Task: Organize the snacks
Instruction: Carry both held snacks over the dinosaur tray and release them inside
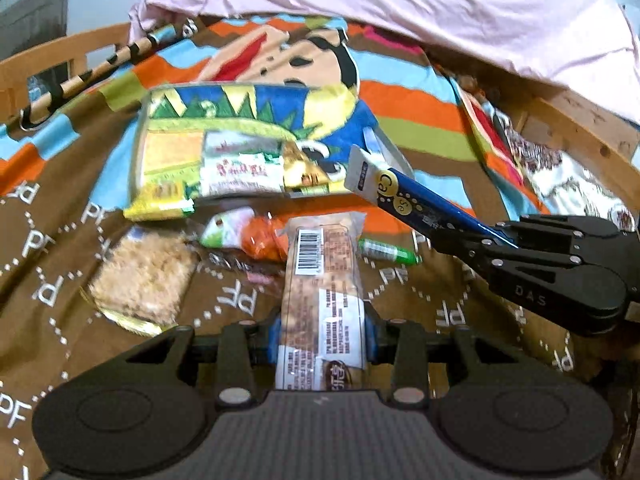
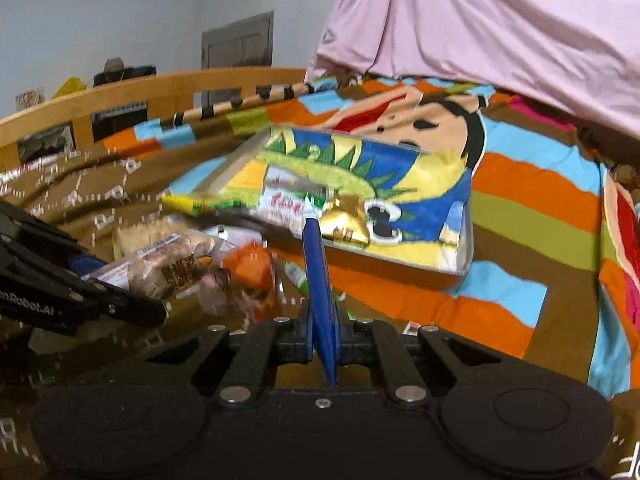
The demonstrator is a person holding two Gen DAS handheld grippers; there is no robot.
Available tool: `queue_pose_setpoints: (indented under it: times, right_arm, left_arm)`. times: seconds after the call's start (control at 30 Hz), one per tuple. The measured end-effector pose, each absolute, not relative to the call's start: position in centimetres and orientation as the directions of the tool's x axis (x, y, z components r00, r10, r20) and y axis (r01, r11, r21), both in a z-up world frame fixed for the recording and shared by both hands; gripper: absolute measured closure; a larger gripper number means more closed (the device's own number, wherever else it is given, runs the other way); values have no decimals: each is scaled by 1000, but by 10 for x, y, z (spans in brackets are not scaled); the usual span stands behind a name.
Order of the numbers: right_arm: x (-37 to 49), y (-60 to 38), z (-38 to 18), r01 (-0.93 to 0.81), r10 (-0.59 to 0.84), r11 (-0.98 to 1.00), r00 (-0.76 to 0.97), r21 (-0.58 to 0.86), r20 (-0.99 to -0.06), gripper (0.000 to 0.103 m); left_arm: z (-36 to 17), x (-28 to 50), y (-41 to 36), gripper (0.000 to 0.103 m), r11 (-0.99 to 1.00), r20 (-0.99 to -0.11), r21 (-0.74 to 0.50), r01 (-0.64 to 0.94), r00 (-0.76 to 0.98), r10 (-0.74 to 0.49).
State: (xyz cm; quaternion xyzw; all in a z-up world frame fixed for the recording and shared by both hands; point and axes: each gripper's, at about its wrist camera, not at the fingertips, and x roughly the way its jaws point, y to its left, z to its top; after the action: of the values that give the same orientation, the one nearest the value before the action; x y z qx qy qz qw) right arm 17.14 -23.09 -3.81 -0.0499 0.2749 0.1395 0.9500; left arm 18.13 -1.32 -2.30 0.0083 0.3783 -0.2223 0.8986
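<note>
My left gripper (image 1: 322, 344) is clamped partway closed on a long clear-wrapped snack bar (image 1: 320, 280), its blue pads pressing both sides of the wrapper; the bar sticks out ahead with its barcode label facing up. My right gripper (image 2: 323, 332) is squeezed nearly fully closed on a thin blue sachet (image 2: 318, 264), which stands on edge between the pads and points forward. From the left wrist view that sachet (image 1: 404, 196) angles up to the left out of the right gripper (image 1: 460, 236).

Both held snacks are lifted over the patterned bedspread (image 1: 420, 120). Toward the bed's far side lies a shallow clear tray (image 2: 460, 264) holding a large yellow-and-blue snack bag (image 1: 240, 140). Just in front of the tray's near edge sit loose snacks: a crumbly rice cake pack (image 1: 140, 276), an orange packet (image 1: 264, 240) and a small green tube (image 1: 388, 252). A wooden bed rail (image 2: 160, 88) runs along the far left edge.
</note>
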Motion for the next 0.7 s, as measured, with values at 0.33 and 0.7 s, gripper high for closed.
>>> queue_pose_setpoints:
  times: [0.33,0.7]
  right_arm:
    - [201,-221,-8,-255,243,966,851,38,-465,94]
    - [286,-200,2,-252,258,965,853,76,-454,94]
  left_arm:
    - [4,210,-1,62,918,-612,-149,368,695,-377]
    - [23,299,27,62,950,-541,-166,263,781,-311]
